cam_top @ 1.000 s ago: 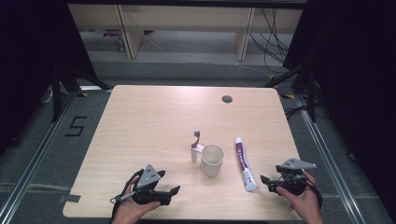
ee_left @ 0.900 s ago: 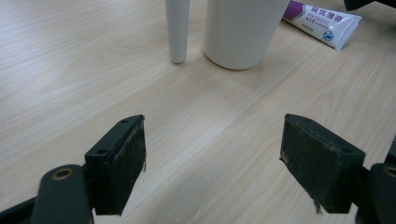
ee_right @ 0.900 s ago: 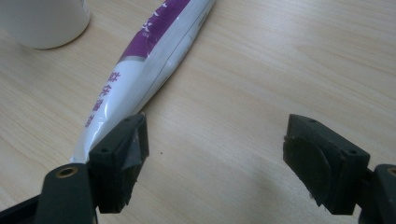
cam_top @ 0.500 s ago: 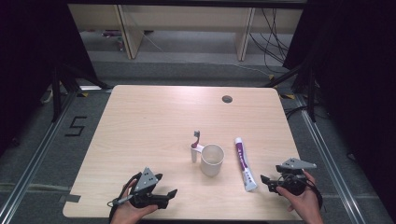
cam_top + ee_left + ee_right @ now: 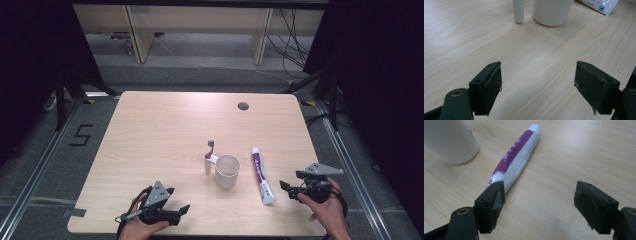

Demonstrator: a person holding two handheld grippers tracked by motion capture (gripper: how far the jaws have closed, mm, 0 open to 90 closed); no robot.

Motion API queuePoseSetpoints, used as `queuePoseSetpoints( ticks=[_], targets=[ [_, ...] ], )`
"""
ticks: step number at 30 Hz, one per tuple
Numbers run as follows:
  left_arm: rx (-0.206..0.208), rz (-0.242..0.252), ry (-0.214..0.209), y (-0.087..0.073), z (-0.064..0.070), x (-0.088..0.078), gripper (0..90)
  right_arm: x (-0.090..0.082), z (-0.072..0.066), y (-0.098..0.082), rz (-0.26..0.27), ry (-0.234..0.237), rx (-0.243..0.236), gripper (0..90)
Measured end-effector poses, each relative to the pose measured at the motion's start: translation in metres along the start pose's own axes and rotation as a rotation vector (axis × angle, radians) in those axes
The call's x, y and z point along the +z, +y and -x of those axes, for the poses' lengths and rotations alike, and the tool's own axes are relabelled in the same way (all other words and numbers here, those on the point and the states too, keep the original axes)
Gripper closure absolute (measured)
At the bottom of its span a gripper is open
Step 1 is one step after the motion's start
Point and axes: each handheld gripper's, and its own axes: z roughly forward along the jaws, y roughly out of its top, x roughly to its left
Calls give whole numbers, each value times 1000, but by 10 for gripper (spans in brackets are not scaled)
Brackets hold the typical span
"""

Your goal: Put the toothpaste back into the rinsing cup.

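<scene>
At the near left edge of the table (image 5: 150, 130) a hand holds the left gripper (image 5: 181, 212), its jaws wide apart over bare wood with nothing between them; farther in, near the middle, a toothbrush (image 5: 209, 156) stands upright in a white holder, just left of a white cup (image 5: 226, 171) and touching or nearly touching it; right of the cup, close but apart, a purple-and-white toothpaste tube (image 5: 261, 175) lies flat, running far to near; at the near right the right gripper (image 5: 286, 187) sits just beside the tube's near end, jaws apart though they have just been closing slightly, nothing clamped between them; the tube lies outside its left jaw.
</scene>
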Motion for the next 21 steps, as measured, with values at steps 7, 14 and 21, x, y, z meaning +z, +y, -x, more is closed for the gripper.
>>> queuePoseSetpoints(
  ticks=[7, 14, 21],
  targets=[
    [35, -33, 17, 0, -1, -1, 216, 7, -2, 14, -22, 0, -77, 272],
    [5, -10, 5, -1, -1, 0, 216, 15, -8, 27, -70, 21, -54, 286],
    [30, -33, -2, -1, 0, 0, 216, 24, -17, 36, -125, 43, -62, 334]
  ],
)
